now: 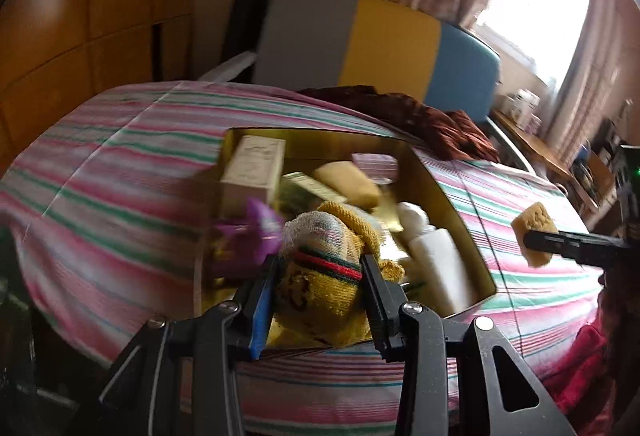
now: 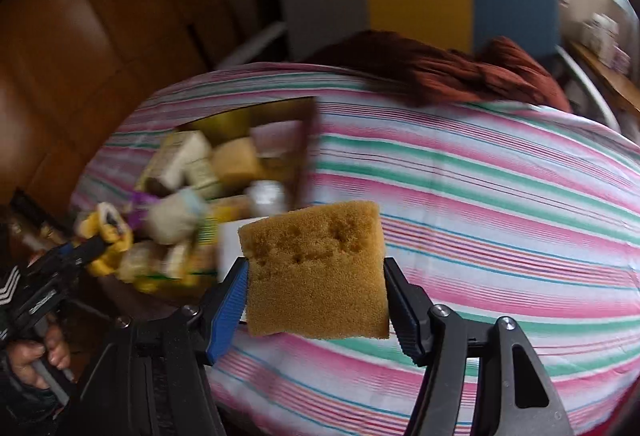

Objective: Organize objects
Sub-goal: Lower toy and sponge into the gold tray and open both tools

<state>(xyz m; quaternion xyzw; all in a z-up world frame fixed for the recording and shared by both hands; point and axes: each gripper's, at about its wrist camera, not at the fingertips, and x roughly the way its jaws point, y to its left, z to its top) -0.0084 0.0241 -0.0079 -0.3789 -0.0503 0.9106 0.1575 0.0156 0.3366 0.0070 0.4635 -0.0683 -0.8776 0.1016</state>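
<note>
I am gripping a yellow knitted sock between the jaws of my left gripper, holding it above the near edge of the gold box. I am clamping a tan sponge in my right gripper, holding it clear over the striped bedsheet, to the right of the box. The box is sitting on the sheet, holding a white carton, another sponge and a white bottle. Both views are blurring slightly.
</note>
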